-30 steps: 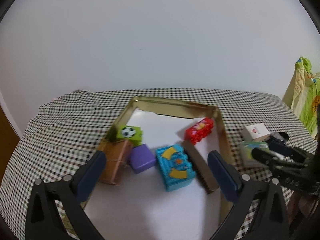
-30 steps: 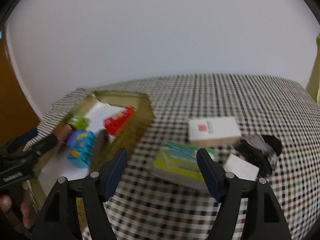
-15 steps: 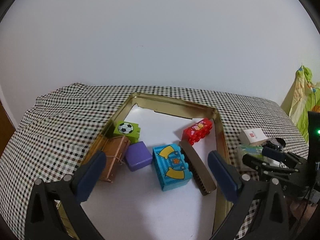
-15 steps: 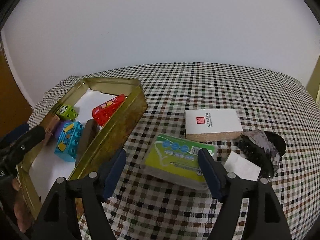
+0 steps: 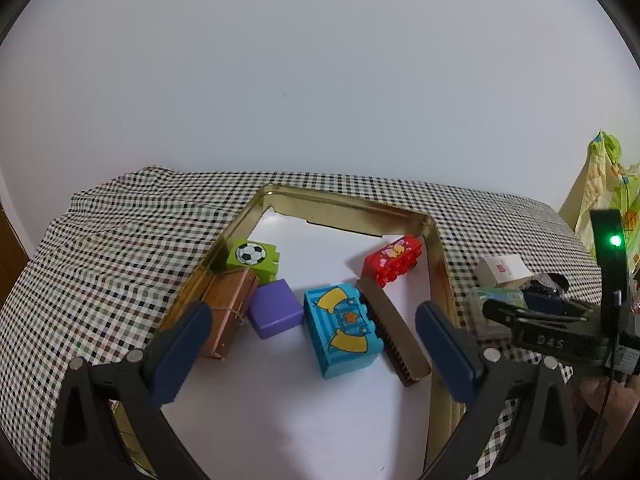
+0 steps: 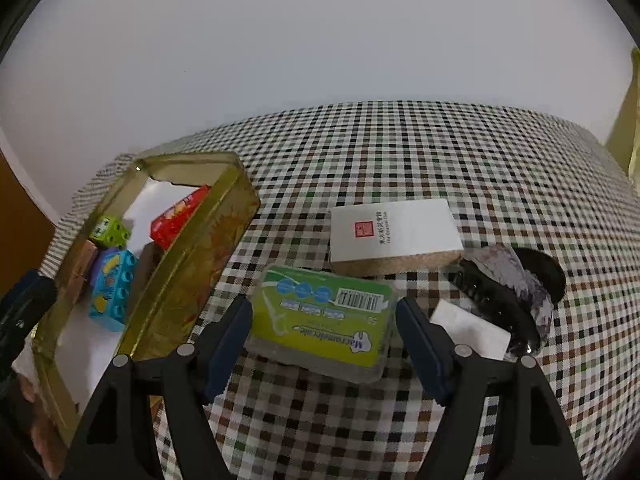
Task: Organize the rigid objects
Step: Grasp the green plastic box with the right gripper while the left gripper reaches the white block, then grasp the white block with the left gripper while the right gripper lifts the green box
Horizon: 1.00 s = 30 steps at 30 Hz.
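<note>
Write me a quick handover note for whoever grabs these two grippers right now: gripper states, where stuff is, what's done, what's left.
Left gripper: open, empty, over the gold tin.
Right gripper: open, straddling the green floss-pick box, pads not yet pressing on it.
Done, in the tin: green football brick, red brick, blue brick, purple cube, wooden box, comb.
Left, on the checked cloth: floss-pick box, white card box, black hair claw, small white block.

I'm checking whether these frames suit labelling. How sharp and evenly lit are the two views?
Left wrist: sharp; gold tin rim glints, fisheye bends the table edge. Right wrist: green box readable, edges bowed, corners vignetted black; soft light, faint shadows.
</note>
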Each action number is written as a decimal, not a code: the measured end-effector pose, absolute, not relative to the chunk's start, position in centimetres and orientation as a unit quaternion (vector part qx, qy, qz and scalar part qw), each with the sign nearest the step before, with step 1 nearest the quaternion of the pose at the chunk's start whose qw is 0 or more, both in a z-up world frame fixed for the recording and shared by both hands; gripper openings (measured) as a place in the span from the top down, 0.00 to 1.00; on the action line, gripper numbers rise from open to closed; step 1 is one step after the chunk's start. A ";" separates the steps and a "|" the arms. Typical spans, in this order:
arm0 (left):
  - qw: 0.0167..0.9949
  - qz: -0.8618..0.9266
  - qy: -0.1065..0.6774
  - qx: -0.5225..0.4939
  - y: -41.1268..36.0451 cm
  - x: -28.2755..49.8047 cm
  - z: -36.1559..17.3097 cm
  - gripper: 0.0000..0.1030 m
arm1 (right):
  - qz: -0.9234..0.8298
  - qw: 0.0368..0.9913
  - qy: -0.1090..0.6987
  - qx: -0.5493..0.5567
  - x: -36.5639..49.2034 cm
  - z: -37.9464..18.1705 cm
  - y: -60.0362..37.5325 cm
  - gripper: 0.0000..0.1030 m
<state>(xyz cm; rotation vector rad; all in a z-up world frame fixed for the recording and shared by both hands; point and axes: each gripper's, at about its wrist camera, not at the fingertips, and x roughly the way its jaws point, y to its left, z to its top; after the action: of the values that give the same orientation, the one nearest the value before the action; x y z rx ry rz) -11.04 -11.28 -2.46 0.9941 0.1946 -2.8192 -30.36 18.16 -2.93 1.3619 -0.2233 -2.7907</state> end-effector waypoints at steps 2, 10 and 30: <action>0.072 -0.938 0.063 0.332 -11.3 -11.0 -2.5 0.00 | -0.895 0.008 -0.062 0.442 -30.7 -2.8 17.8 0.22; 0.071 -0.939 0.053 0.334 -10.7 -11.0 -2.6 0.00 | -0.887 -0.022 -0.011 0.462 -31.9 -3.3 16.0 0.18; 0.010 -0.944 0.014 0.329 -0.3 -12.7 -2.0 0.00 | -0.931 -0.031 -0.037 0.362 -23.2 0.5 23.0 0.19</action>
<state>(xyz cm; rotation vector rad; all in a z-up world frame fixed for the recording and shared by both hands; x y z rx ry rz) -12.68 -0.32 -2.01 1.0258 0.0422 -2.9481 -23.23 22.99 0.50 1.1598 -0.1188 -2.9836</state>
